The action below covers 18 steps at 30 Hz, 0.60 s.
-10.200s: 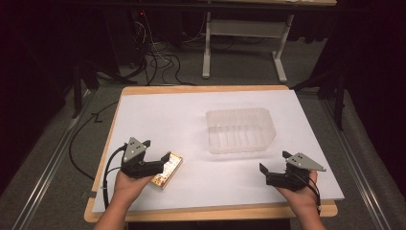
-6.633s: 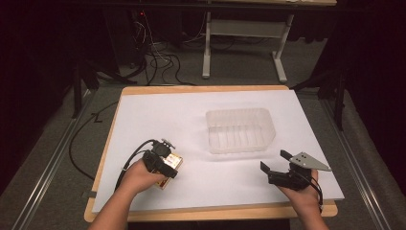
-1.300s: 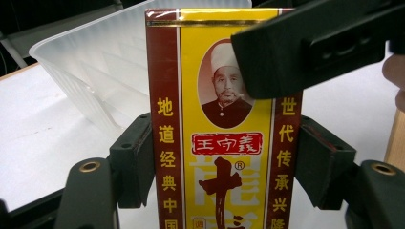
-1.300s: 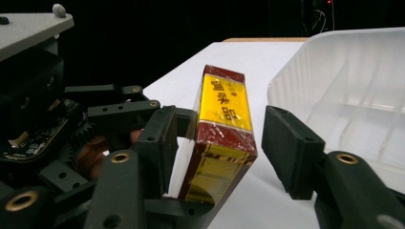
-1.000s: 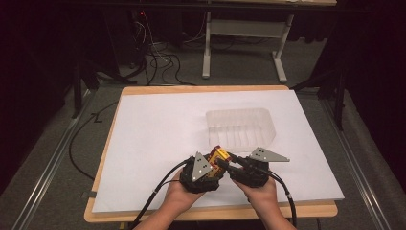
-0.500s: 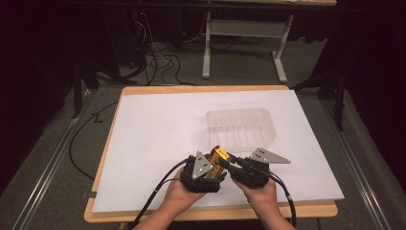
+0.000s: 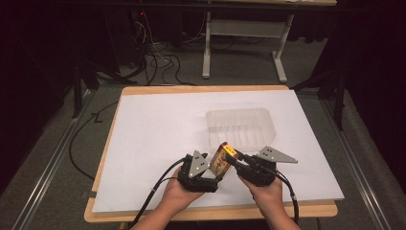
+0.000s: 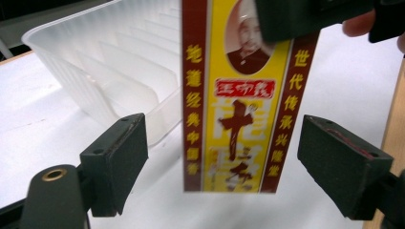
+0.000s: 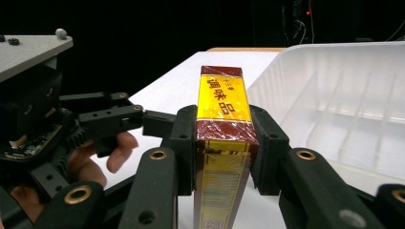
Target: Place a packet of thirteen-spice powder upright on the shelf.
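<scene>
A narrow yellow and dark-red box (image 7: pixel 221 159) with Chinese print is held above the table's front middle, between both grippers. My right gripper (image 9: pixel 223 143) is shut on its upper end (image 9: pixel 223 102), one jaw on each side. My left gripper (image 8: pixel 224 157) is open; its pads (image 8: pixel 117 157) stand apart from the box's printed face (image 8: pixel 239 109) on both sides. In the high view the left gripper (image 7: pixel 214 168) sits just left of the box and the right gripper (image 7: pixel 235 159) just right of it.
A clear plastic container (image 7: pixel 242 127) with a ribbed floor stands on the white sheet (image 7: pixel 158 124) just behind the grippers, close to the box (image 9: pixel 344 105). The table's wooden front edge (image 7: pixel 210 212) runs under the person's wrists.
Over ten seconds the left gripper lifted the box from the front left and carried it to the middle; the right gripper came in and shut on it. Little has moved in the last second.
</scene>
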Tool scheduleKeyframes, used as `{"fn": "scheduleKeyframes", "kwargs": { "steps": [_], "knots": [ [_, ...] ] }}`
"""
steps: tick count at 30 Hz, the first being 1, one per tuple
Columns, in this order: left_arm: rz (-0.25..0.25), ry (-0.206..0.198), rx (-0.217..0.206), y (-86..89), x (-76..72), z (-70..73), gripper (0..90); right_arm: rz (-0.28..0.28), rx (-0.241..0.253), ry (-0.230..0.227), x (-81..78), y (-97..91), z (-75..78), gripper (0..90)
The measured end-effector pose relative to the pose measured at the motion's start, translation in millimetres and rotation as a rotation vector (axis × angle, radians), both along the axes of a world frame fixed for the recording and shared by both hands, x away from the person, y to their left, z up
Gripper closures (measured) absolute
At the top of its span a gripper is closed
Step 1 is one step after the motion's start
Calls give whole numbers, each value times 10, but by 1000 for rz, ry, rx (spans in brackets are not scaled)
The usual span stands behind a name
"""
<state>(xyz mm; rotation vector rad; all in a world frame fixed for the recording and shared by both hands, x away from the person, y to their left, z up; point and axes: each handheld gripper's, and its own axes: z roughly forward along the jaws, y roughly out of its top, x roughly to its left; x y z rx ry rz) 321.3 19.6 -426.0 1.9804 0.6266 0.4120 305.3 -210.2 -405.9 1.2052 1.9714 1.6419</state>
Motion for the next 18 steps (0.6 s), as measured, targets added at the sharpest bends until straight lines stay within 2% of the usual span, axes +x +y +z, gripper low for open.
{"fn": "scheduleKeyframes", "kwargs": {
  "steps": [14, 18],
  "knots": [
    [53, -6, -11, 231, 94, 32, 202, -42, -15, -20, -6, -133, 8, 680],
    [65, -10, -8, 295, 113, 45, 202, -62, -38, -28, -16, -170, 13, 681]
  ]
}}
